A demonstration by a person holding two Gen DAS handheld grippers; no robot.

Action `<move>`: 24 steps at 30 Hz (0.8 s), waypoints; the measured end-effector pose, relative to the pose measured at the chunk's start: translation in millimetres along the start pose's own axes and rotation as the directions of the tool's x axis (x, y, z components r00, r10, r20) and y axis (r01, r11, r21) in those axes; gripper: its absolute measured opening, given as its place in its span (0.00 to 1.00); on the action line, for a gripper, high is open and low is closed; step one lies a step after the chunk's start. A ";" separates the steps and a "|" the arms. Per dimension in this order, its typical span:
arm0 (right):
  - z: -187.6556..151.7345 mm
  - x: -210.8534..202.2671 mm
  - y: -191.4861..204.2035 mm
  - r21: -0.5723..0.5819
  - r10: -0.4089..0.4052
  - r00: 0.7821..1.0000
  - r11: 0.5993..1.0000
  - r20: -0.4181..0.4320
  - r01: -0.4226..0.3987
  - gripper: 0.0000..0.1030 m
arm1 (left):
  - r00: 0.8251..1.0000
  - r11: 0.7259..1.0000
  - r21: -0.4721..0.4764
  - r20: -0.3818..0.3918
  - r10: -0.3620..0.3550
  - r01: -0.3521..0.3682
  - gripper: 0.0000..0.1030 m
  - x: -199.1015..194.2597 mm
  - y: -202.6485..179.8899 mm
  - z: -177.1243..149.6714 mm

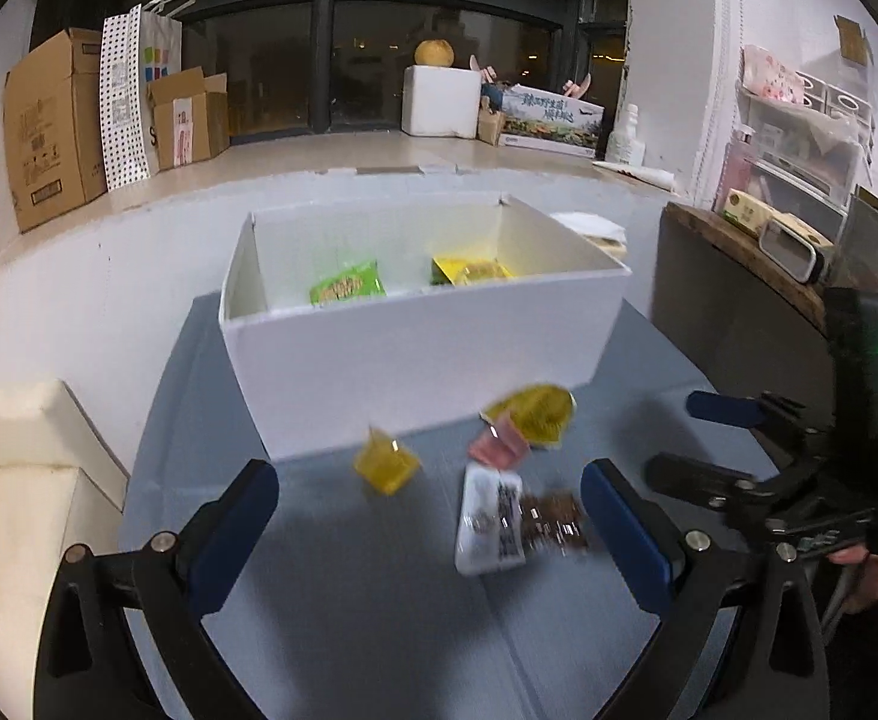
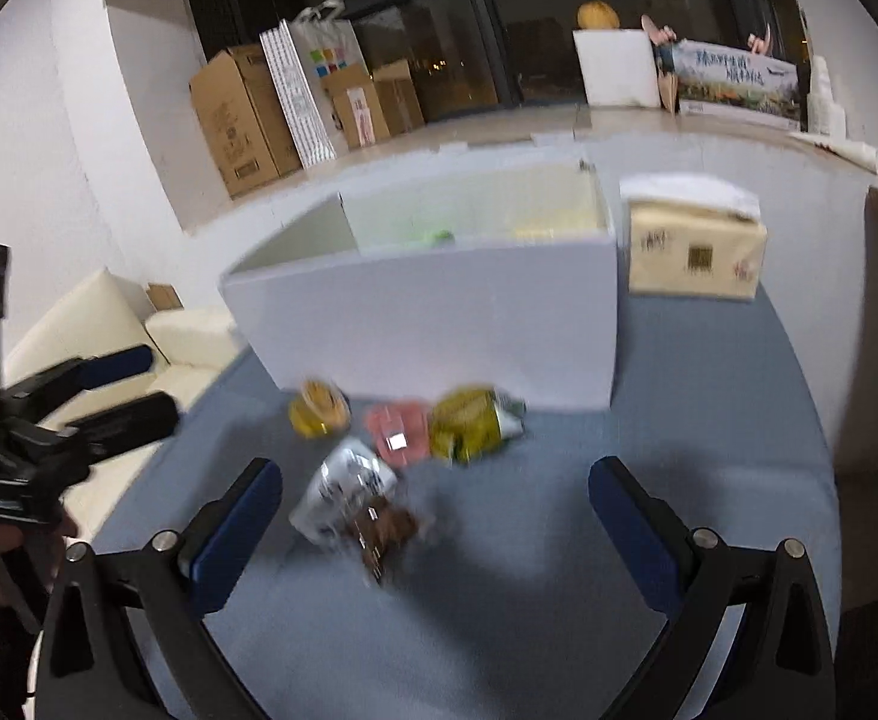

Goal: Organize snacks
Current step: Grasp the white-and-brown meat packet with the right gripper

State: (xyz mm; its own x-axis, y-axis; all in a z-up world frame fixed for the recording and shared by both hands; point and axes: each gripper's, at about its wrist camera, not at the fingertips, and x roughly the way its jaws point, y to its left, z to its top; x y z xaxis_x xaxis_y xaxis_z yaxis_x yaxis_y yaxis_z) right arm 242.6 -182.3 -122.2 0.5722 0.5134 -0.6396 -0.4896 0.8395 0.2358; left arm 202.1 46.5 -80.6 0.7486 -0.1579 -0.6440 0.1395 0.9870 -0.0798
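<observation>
Left gripper [image 1: 429, 495]: fingers wide apart, nothing held. Right gripper [image 2: 435, 495]: same, gaping, empty. Between/just beyond them on blue table [image 1: 348, 612]: white-and-brown packet [image 1: 493, 519], pink packet [image 1: 499, 444], yellow packet [image 1: 532, 414], small yellow cup [image 1: 386, 461] (blurred, poss. jelly). Far: open white box [image 1: 414, 348] w/ green packet [image 1: 347, 283] left, yellow packet inside [image 1: 469, 270] right. Tissue pack [image 2: 694, 252] right of box.

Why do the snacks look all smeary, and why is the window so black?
Right wrist view: motion blur smears the snack packets and the white box. Left wrist view: sharper, though the packets are slightly blurred; the window is dark, showing only small lights. Both views: fisheye bends straight edges.
</observation>
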 end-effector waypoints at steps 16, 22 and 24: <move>-15.1 80.7 37.9 -0.225 0.062 0.971 0.968 -0.232 -0.115 0.88 | 0.999 0.999 -0.036 -0.034 -0.005 0.004 1.00 -13.2 13.0 -30.3; -15.1 82.8 42.8 -0.254 0.071 0.967 0.958 -0.244 -0.134 0.66 | 0.999 0.999 -0.053 -0.051 -0.013 0.010 1.00 -7.6 18.8 -35.3; -20.0 78.4 45.4 -0.250 0.075 0.969 0.959 -0.235 -0.135 0.61 | 0.999 0.999 -0.054 -0.053 -0.011 0.008 1.00 -5.8 18.6 -36.6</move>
State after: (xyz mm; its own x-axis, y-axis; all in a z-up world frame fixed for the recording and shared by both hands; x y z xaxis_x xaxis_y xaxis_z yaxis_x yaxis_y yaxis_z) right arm 252.0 -107.5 -176.3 0.3631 0.5182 -0.7743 -0.7109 0.6913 0.1293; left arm 176.6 66.9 -106.2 0.7118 -0.1669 -0.6822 0.1107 0.9859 -0.1256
